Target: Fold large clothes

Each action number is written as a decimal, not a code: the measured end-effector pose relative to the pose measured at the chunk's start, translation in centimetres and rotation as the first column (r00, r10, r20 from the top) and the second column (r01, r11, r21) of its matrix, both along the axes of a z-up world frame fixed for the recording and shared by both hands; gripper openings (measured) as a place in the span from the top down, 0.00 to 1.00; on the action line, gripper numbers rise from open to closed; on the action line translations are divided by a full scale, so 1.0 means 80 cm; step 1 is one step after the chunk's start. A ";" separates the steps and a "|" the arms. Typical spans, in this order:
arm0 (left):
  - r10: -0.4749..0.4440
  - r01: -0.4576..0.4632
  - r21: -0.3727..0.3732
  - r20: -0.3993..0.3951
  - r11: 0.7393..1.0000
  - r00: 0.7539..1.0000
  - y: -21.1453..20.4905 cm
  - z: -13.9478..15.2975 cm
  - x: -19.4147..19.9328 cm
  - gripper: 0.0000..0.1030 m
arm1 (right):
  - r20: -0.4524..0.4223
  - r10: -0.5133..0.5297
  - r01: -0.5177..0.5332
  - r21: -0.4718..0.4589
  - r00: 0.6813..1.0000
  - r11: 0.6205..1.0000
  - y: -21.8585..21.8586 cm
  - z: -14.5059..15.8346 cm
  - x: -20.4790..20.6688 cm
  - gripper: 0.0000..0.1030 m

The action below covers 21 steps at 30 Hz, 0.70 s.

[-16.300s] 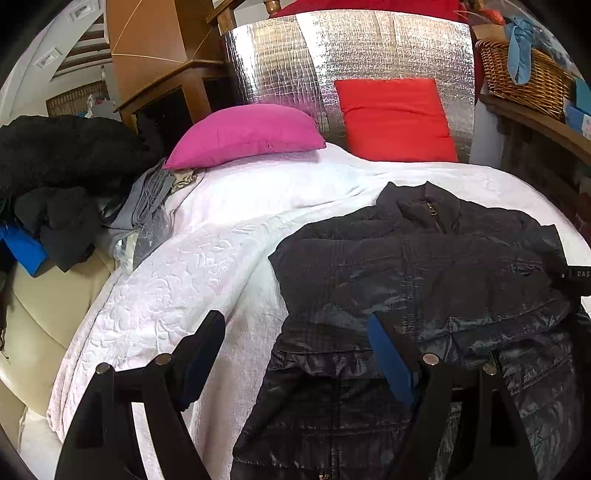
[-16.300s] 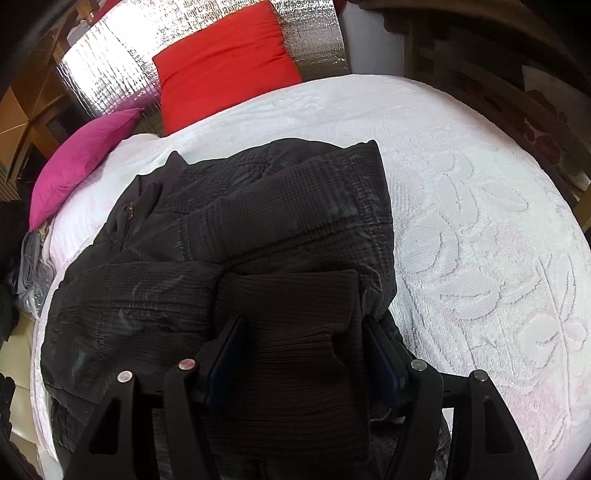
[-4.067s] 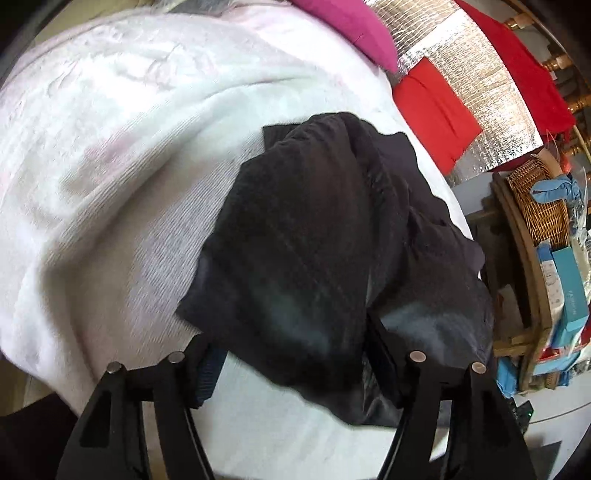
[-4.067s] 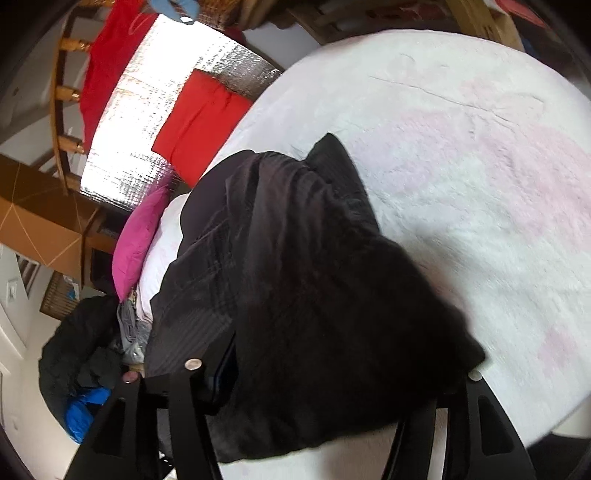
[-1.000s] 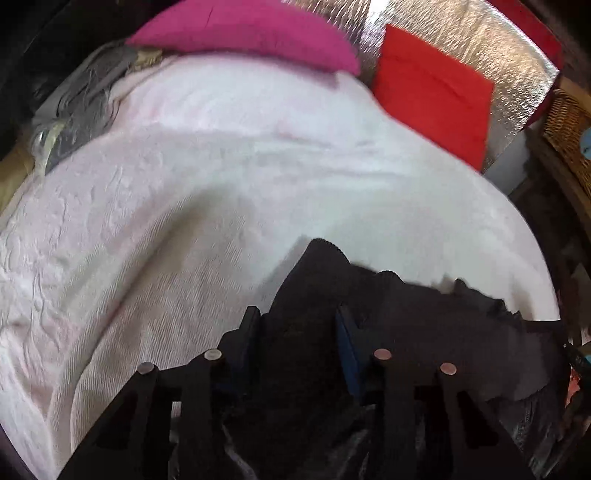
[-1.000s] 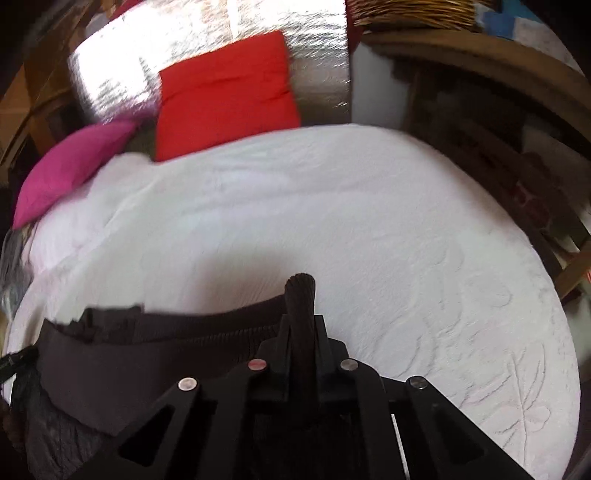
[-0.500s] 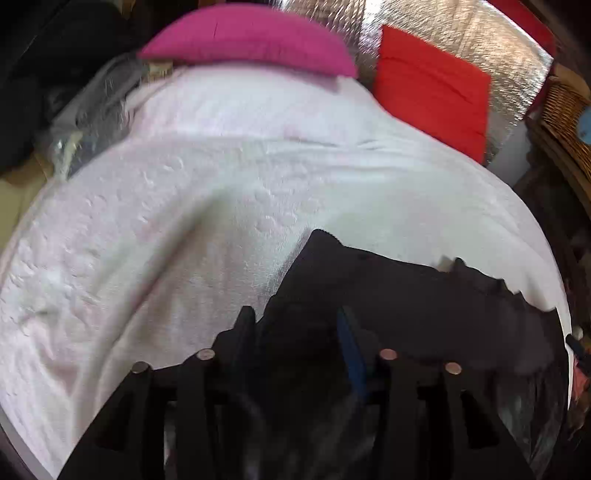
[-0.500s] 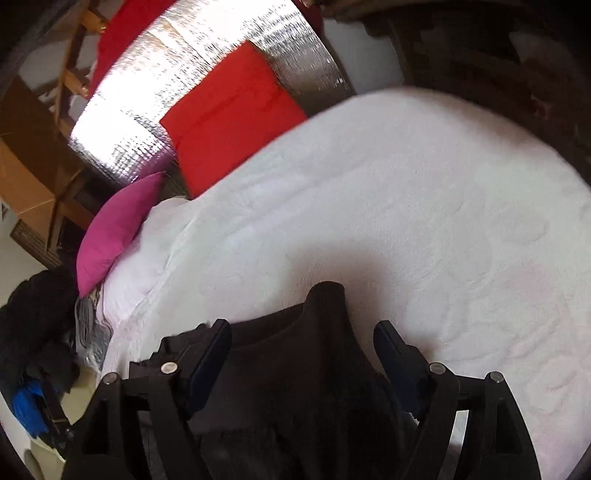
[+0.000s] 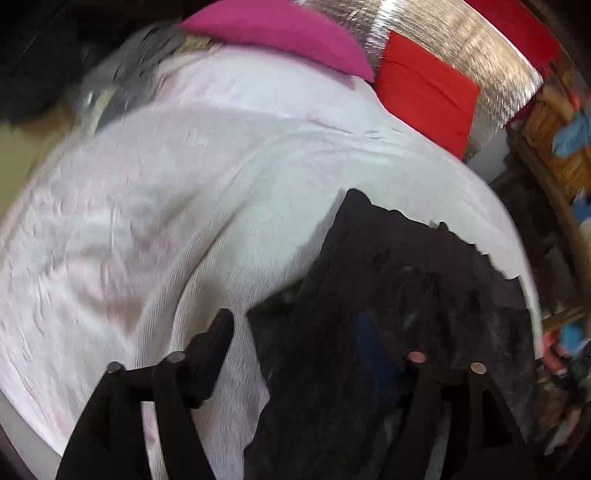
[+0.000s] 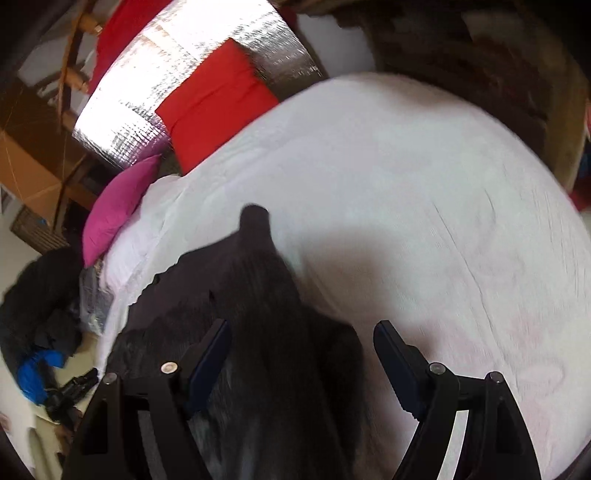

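Both claws are off the garment at this moment. One second ago the right claw (image 10: 301, 350) was clamped flat on a ribbed edge of the black jacket (image 10: 266, 332); its jaws now stand wide, with dark cloth lying between them but clear of both blue-faced pads. The left claw (image 9: 295, 343) was closed narrowly around a fold of the same jacket; its jaws are opening, the left finger (image 9: 212, 350) standing over bare bedspread and the right one lost against the dark fabric, so contact on that side cannot be confirmed.

Position of the task item: the black jacket lies in a dark heap on the white bedspread (image 10: 424, 221), near the foot of the bed and well apart from the pink pillow (image 9: 280, 33) and red pillow (image 9: 424, 88) at the head. One ribbed corner points toward the pillows. Sixteen seconds ago the garment was spread open; it now occupies a narrower footprint.

Assessment: the carried edge appears to have been laid down and let go, so a fold looks completed. The outline remains ragged on the far side. Motion blur prevents a judgement on how square the layers sit; a smoothing pass or a further fold is probably still required.
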State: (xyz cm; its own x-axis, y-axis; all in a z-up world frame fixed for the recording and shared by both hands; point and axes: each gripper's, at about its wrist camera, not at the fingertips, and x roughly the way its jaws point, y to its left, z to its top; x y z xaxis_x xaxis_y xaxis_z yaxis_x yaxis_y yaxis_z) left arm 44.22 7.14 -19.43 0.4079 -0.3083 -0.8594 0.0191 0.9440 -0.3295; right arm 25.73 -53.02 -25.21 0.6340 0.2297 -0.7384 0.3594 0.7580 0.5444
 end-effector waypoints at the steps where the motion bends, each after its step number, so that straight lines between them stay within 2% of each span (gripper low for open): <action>1: -0.005 0.004 -0.030 -0.017 1.000 1.000 0.005 -0.003 -0.004 0.26 | -0.005 0.005 -0.004 0.030 1.000 1.000 -0.007 -0.004 -0.005 0.20; 5: -0.039 0.011 -0.228 -0.118 0.974 0.992 0.029 -0.029 -0.014 0.25 | -0.012 0.031 -0.028 0.228 0.999 0.973 -0.027 -0.034 -0.025 0.20; 10: -0.097 0.043 -0.266 -0.196 0.963 0.976 0.023 -0.062 -0.005 0.23 | -0.045 0.086 -0.061 0.402 0.995 0.914 -0.035 -0.076 -0.021 0.20; 12: -0.123 0.053 -0.281 -0.239 0.958 0.963 0.016 -0.075 0.000 0.23 | -0.049 0.104 -0.074 0.427 0.993 0.901 -0.029 -0.085 -0.018 0.20; 16: -0.195 0.107 -0.344 -0.233 0.933 0.953 -0.003 -0.082 -0.001 0.21 | -0.026 0.163 -0.131 0.469 0.986 0.873 -0.005 -0.090 0.005 0.20; 17: -0.226 0.129 -0.369 -0.233 0.921 0.946 -0.011 -0.084 -0.002 0.21 | -0.033 0.178 -0.145 0.450 0.983 0.881 0.005 -0.091 0.013 0.19; 19: -0.249 0.156 -0.366 -0.223 0.917 0.942 -0.021 -0.084 -0.004 0.17 | -0.018 0.192 -0.166 0.423 0.981 0.891 0.019 -0.084 0.023 0.14; 21: -0.269 0.174 -0.383 -0.210 0.907 0.940 -0.031 -0.084 -0.004 0.17 | -0.005 0.193 -0.172 0.428 0.981 0.887 0.027 -0.081 0.028 0.13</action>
State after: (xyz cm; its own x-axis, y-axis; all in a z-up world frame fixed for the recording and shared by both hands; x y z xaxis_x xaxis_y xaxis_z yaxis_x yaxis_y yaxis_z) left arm 43.94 4.63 -26.12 0.0781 -0.6676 -0.7404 0.0854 0.7444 -0.6623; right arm 28.00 -50.88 -31.73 0.5185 0.6356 -0.5719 0.2694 0.5133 0.8148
